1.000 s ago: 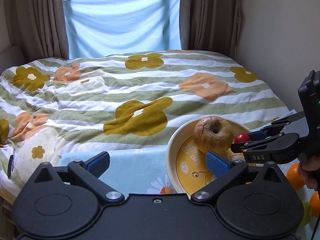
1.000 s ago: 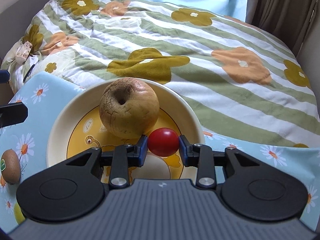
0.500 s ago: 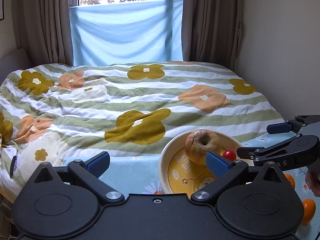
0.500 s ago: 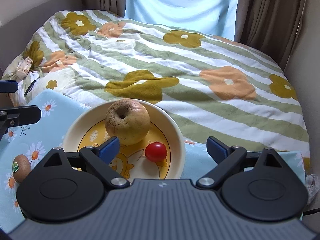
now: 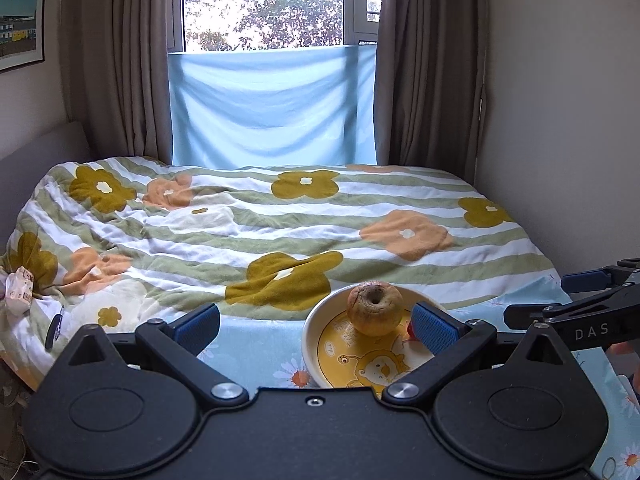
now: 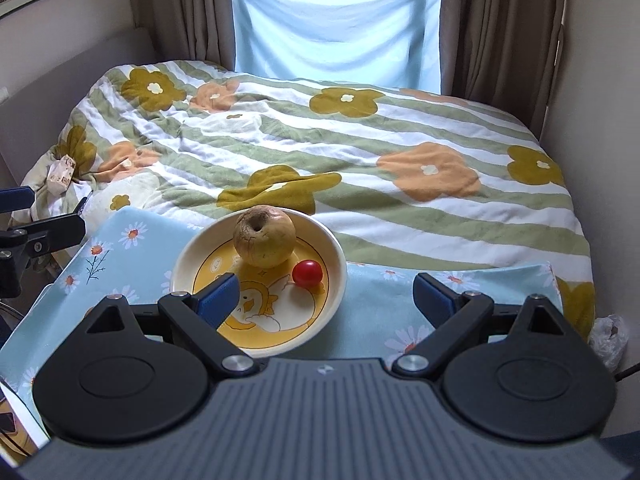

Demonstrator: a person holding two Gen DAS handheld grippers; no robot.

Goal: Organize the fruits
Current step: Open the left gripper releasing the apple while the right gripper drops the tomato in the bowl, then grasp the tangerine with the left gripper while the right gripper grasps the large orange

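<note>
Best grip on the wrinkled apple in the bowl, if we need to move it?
Take the apple across its widest middle, coming from above and the near rim of the bowl. It sits stem dimple up, with the small red fruit beside it on the right, so close the fingers front to back.

White letters "DAS" stand on the right hand-held gripper (image 5: 576, 294) finger arm.
</note>
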